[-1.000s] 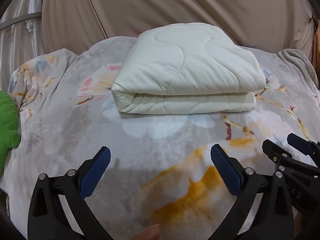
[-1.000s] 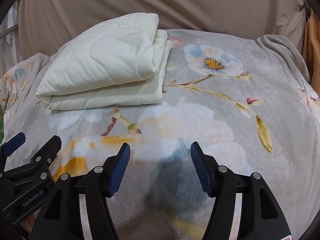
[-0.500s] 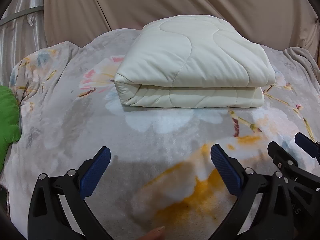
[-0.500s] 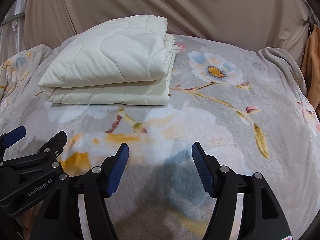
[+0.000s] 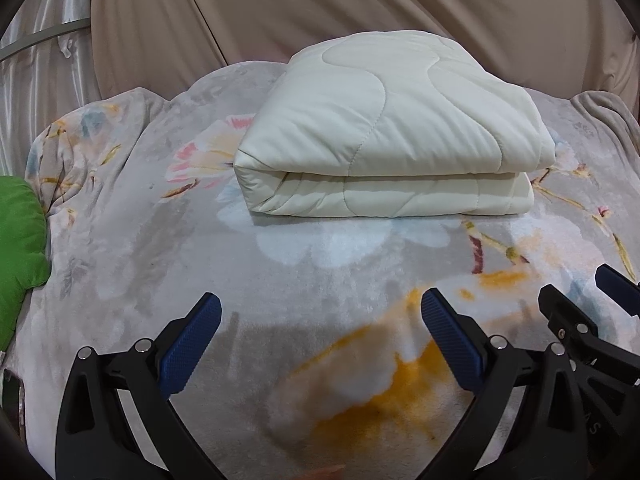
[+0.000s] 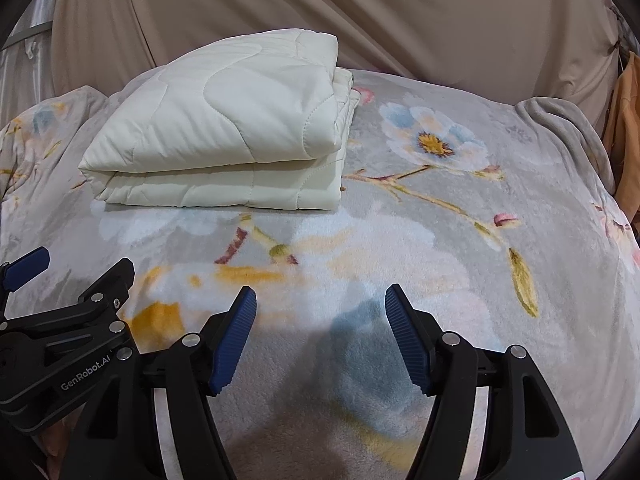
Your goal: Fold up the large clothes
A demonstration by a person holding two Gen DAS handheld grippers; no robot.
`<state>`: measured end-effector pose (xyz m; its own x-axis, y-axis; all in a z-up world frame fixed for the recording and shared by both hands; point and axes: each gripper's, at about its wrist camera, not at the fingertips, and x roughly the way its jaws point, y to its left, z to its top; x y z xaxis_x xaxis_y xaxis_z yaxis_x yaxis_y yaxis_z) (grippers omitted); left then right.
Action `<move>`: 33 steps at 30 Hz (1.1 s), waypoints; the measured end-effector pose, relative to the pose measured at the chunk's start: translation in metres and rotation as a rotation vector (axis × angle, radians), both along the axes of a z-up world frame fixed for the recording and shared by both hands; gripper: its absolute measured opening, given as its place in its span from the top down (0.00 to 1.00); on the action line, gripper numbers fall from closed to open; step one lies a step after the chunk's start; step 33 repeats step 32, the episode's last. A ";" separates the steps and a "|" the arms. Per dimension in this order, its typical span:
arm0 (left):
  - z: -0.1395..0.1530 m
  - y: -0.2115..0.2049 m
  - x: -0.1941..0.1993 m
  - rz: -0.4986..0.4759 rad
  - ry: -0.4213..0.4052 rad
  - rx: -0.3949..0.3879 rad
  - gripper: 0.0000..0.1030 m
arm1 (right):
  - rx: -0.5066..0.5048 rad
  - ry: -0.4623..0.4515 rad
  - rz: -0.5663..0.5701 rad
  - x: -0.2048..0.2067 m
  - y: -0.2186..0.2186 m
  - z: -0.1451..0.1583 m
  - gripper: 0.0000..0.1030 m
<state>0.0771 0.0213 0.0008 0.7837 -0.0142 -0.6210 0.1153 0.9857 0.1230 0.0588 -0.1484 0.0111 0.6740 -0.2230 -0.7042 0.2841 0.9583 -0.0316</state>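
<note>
A cream quilted comforter (image 5: 392,128) lies folded into a thick rectangular stack on the floral grey blanket (image 5: 160,240); it also shows in the right wrist view (image 6: 228,132), at the back left. My left gripper (image 5: 320,312) is open and empty, hovering over the blanket well in front of the stack. My right gripper (image 6: 320,304) is open and empty, in front and to the right of the stack. Each gripper shows at the edge of the other's view, the right one (image 5: 592,320) and the left one (image 6: 68,300).
A green cushion (image 5: 20,248) lies at the blanket's left edge. Beige fabric (image 5: 320,8) hangs behind the bed, with a silvery curtain (image 5: 36,80) at the far left. Orange cloth (image 6: 624,128) hangs at the right. The blanket drops off at its right side (image 6: 560,120).
Both grippers have drawn back and tilted slightly, so the folded comforter sits higher and a little nearer in both views. The comforter itself has not moved. Both grippers stay open.
</note>
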 end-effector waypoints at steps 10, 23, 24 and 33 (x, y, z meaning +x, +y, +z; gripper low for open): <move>0.001 0.000 -0.001 0.003 -0.005 0.006 0.05 | 0.000 -0.001 -0.001 0.000 0.000 0.000 0.37; 0.001 0.000 -0.002 0.003 -0.006 0.008 0.05 | 0.001 -0.001 0.000 0.000 -0.001 0.001 0.37; 0.001 0.000 -0.002 0.004 -0.006 0.009 0.05 | 0.000 0.000 0.001 0.000 -0.001 0.000 0.37; 0.002 -0.003 -0.002 0.009 -0.007 0.019 0.06 | -0.003 0.002 -0.001 0.000 -0.001 0.000 0.37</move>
